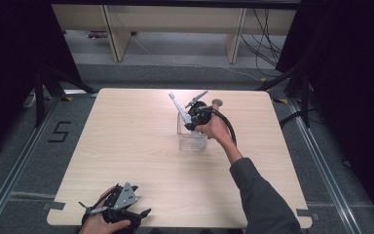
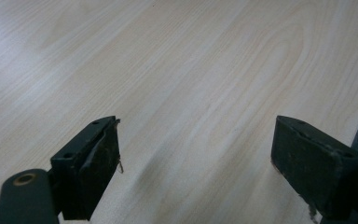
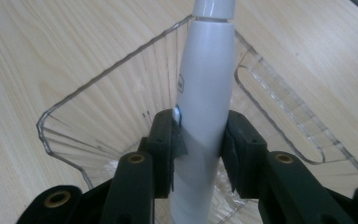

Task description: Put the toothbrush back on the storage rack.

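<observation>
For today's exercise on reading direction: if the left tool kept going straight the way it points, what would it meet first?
Probably the bare wooden table: the open left tool angles down at it, nothing between.

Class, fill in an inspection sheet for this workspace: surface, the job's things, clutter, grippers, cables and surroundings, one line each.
Surface: pale wood-grain table, bare over most of its top.
Job's things: clear plastic container standing on the table; white electric toothbrush being held inside it, tilted.
Clutter: small round object near the far edge, too small to identify.
Grippers: right gripper shut on the toothbrush handle; left gripper open, low over bare table at the near edge.
Cables: black cable trailing from the right gripper; loose cables on the floor beyond.
Surroundings: wooden furniture legs, dark curtains at both sides, a floor mark "5".
</observation>
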`<state>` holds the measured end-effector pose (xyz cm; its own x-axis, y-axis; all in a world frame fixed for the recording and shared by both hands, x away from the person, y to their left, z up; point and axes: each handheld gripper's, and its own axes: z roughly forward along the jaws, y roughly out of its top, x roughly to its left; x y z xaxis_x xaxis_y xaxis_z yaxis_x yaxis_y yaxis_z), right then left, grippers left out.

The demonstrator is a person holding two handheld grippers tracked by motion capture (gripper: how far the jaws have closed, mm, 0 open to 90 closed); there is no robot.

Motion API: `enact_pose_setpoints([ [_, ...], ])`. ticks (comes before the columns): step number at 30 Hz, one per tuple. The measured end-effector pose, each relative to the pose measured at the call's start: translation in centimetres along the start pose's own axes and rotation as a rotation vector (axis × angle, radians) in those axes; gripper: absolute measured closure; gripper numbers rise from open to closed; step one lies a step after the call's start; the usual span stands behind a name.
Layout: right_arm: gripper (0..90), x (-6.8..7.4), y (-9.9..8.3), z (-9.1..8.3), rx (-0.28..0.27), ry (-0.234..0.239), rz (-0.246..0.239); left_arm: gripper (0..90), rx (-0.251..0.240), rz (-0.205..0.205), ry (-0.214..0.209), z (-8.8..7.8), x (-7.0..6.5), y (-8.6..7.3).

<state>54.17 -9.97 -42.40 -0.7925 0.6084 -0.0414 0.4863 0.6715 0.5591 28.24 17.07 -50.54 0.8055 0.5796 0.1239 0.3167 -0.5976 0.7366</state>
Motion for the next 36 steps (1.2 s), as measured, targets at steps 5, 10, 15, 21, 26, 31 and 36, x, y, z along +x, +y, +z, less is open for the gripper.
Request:
enact_pose_setpoints([
  [5,66.3,0.3,0.1,0.4,0.021,-0.007,-0.013,15.0,0.002,0.002,-0.001,0.0,0.0,0.0],
  [10,63.2,0.2,0.2,0.2,0.013,-0.016,-0.009,15.0,-0.001,-0.003,0.002,0.0,0.0,0.0],
  [15,54.7,0.6,0.2,-1.4,-0.011,-0.015,0.043,15.0,-0.007,0.003,-0.003,-0.2,0.0,0.1],
  [21,46.7,1.3,0.2,-2.5,-0.073,-0.008,0.054,15.0,-0.001,-0.003,0.008,-0.3,0.1,0.0],
  [26,41.6,1.6,-0.4,-3.3,-0.138,-0.026,0.041,15.0,-0.007,0.003,0.006,-0.2,0.1,0.0],
  [31,38.5,1.7,-0.9,-4.5,-0.189,-0.035,0.040,15.0,0.000,0.006,0.007,-0.2,0.2,0.0],
  [36,35.7,1.7,-1.5,-5.7,-0.240,-0.042,0.043,15.0,0.021,0.018,0.008,-0.4,0.3,0.0],
])
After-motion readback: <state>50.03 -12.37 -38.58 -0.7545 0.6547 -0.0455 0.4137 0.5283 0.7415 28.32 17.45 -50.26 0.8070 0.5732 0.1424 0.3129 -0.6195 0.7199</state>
